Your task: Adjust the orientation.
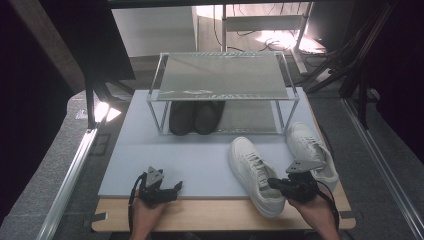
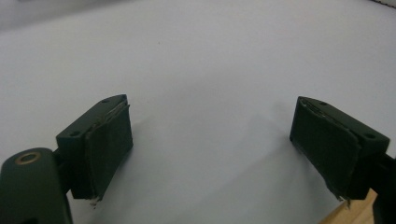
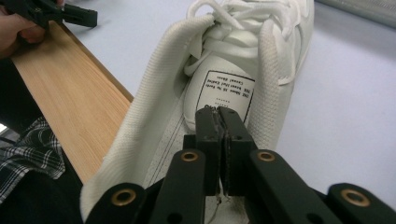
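A see-through shelf rack with a metal frame (image 1: 223, 90) stands at the back of the pale blue mat (image 1: 170, 160) on the wooden counter (image 1: 210, 216). On its bottom shelf sits a pair of black shoes (image 1: 195, 117), side by side. Its top shelf looks bare.

A white lace-up sneaker (image 1: 254, 172) lies on the mat in front of the rack. A second white sneaker (image 1: 311, 152) lies just beside it, nearer the rack's corner.

The right tongs (image 3: 218, 122) are closed. They sit right at the heel opening of the near sneaker, maybe pinching something thin, but I cannot tell.

The left tongs (image 2: 210, 140) are wide open over bare mat, holding nothing.
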A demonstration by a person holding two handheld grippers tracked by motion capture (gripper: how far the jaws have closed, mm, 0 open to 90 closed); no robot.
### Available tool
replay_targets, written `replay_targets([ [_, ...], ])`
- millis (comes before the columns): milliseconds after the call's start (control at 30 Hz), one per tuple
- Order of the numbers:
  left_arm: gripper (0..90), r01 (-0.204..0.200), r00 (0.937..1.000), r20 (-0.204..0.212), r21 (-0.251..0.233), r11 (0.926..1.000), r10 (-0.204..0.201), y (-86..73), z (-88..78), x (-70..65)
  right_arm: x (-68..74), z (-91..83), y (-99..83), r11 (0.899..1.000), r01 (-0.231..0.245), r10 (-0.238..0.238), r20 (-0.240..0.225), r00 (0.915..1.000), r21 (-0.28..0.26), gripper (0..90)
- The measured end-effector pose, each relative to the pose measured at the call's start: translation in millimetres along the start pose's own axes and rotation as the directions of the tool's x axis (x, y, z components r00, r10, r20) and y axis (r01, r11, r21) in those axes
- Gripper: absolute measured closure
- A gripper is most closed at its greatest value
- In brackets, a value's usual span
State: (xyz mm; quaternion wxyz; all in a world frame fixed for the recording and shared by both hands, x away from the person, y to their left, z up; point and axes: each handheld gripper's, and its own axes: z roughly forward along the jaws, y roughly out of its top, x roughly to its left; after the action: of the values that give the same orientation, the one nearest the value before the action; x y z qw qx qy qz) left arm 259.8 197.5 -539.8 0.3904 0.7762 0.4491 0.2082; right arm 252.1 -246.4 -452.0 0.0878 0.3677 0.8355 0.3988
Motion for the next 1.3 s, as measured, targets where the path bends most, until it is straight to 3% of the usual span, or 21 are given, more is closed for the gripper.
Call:
replay_targets([
  [233,12.5,0.000,1.0000,0.000,0.000,1.0000,0.000,0.0,0.1,0.0,-1.8,-18.1,2.7,1.000,-0.017,0.017,0.040,0.9991,-0.010,80.5],
  [367,12.5,0.000,1.0000,-0.001,0.000,1.0000,0.000,0.1,0.1,-0.1,-6.8,-23.4,3.1,0.999,-0.043,0.044,0.060,0.9972,-0.009,70.6],
  [533,12.5,0.001,1.0000,-0.001,0.000,1.0000,-0.001,0.1,0.1,-0.1,-13.3,-15.7,5.4,0.997,-0.076,0.076,0.058,0.9955,-0.001,63.6],
  [700,12.5,0.001,1.0000,-0.001,0.000,1.0000,-0.001,0.0,0.1,-0.1,-15.8,-3.3,10.6,0.997,-0.071,0.070,0.051,0.9962,0.011,60.1],
  [1033,12.5,0.001,1.0000,-0.001,0.000,1.0000,-0.001,0.0,0.1,-0.1,-18.9,11.8,13.5,0.996,-0.061,0.057,0.056,0.9968,0.063,67.1],
  [1200,12.5,0.001,1.0000,-0.001,0.000,1.0000,-0.001,0.0,0.1,-0.1,-22.6,11.6,14.4,0.989,-0.135,0.133,0.028,0.9907,0.066,75.3],
  [1300,12.5,0.001,1.0000,0.000,0.000,1.0000,-0.001,0.0,0.1,0.0,-24.6,11.8,16.3,0.985,-0.155,0.154,0.016,0.9880,0.081,78.6],
])
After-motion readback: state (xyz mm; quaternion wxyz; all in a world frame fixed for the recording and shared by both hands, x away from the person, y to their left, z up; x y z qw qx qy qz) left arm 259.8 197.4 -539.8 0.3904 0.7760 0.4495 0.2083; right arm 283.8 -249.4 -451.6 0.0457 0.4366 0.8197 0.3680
